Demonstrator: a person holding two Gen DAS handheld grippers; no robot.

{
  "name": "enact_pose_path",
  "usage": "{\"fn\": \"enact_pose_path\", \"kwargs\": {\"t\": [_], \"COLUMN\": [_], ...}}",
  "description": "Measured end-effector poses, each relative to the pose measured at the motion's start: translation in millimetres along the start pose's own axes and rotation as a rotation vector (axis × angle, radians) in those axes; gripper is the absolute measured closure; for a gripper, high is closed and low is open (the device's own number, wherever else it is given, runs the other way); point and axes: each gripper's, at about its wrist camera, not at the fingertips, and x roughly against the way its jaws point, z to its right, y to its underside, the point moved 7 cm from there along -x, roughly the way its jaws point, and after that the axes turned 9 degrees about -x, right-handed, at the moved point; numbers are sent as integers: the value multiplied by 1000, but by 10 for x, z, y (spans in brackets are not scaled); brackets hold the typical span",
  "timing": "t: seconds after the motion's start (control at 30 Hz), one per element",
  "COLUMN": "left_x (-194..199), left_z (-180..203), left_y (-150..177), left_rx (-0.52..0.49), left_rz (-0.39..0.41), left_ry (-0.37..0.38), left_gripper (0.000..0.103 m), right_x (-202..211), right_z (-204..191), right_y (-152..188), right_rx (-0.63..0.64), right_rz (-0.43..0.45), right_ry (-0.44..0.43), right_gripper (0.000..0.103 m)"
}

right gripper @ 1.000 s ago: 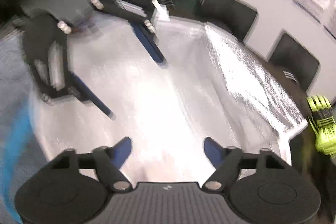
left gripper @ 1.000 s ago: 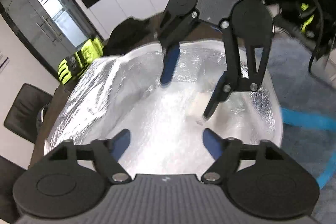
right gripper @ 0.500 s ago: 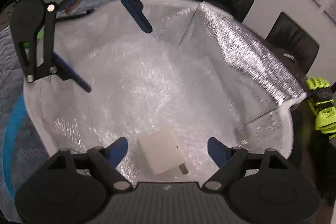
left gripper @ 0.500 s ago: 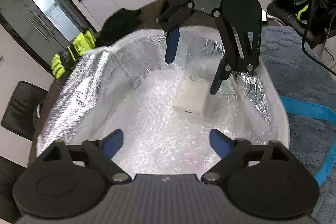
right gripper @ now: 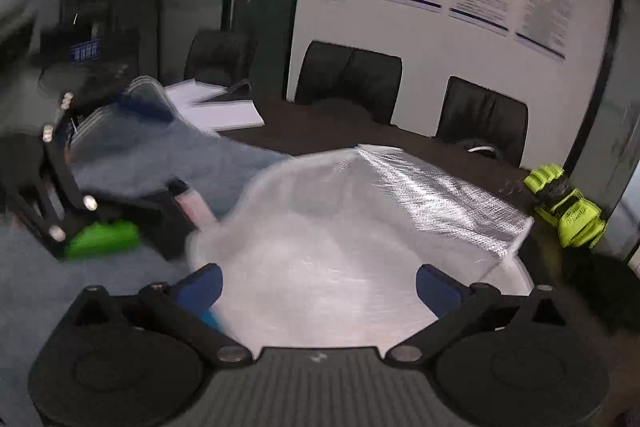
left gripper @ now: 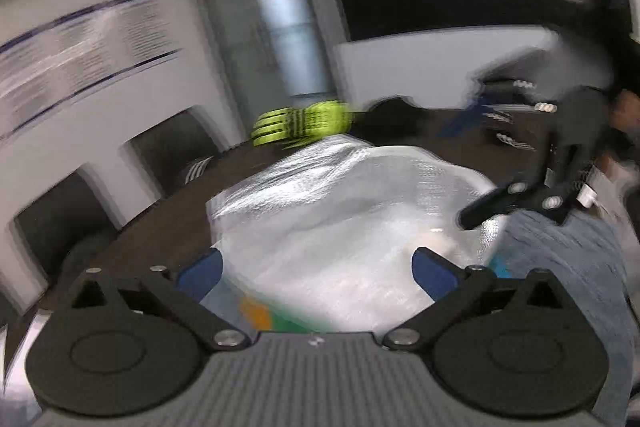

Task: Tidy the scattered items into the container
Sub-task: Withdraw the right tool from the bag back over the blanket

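The silver foil-lined container (left gripper: 336, 211) lies open below both grippers; it also shows in the right wrist view (right gripper: 360, 227). My left gripper (left gripper: 316, 273) is open and empty over its near rim. My right gripper (right gripper: 318, 285) is open and empty over its other rim, and shows blurred in the left wrist view (left gripper: 520, 163). A pale shape (left gripper: 438, 241) inside the container is too blurred to name. A green item (right gripper: 102, 237) and a pink-topped dark item (right gripper: 188, 205) lie on the grey-blue mat (right gripper: 168, 155) left of the container.
Yellow-green gloves (right gripper: 566, 207) lie on the dark table (right gripper: 320, 131) beyond the container; they also show in the left wrist view (left gripper: 300, 123). White papers (right gripper: 224, 111) lie at the far left. Black chairs (right gripper: 348, 75) stand by the wall.
Both grippers have lifted out of the container and tilted up toward the room. The white box on the container floor is no longer clearly seen. Both views are motion-blurred.
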Motion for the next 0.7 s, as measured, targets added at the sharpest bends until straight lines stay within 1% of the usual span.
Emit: {"fn": "enact_pose_path", "kwargs": {"t": [0.1,0.17,0.2,0.27,0.3,0.33,0.4,0.47,0.5,0.57,0.6,0.63,0.67,0.7], "left_x": [347,561,658,814,871,936,1026,1105,1122,1106,1097,1073,1020,991], "left_z": [-39,-42,-40,-7,20,26,114,180,209,265,304,339,341,364], "left_y": [355,642,777,1113,1268,1450,1836,2188,2361,2635,2750,2832,2871,2872], "left_rx": [183,308,364,477,517,559,651,731,768,843,871,880,865,828], "left_rz": [-61,-98,-107,-133,-153,-164,-186,-225,-257,-302,-324,-350,-368,-377], "left_ry": [-144,-216,-241,-264,-290,-325,-423,-500,-529,-545,-546,-540,-540,-556], "left_gripper": [0,0,0,0,0,0,0,0,0,0,0,0,0,0], "right_x": [55,53,18,-34,-102,-185,-433,-754,-899,-1095,-1181,-1243,-1313,-1347], "right_z": [-388,-657,-802,-1064,-1176,-1279,-1395,-1419,-1439,-1459,-1467,-1486,-1513,-1554], "right_y": [139,282,377,553,654,756,966,1165,1276,1438,1499,1550,1591,1632], "right_rx": [-37,-69,-86,-109,-127,-138,-173,-217,-233,-226,-221,-210,-193,-176], "right_rz": [42,81,88,99,109,118,119,71,36,1,-9,-21,-34,-50], "right_ry": [-79,-150,-186,-253,-268,-260,-234,-183,-141,-81,-38,2,35,52], "right_gripper": [0,0,0,0,0,0,0,0,0,0,0,0,0,0]}}
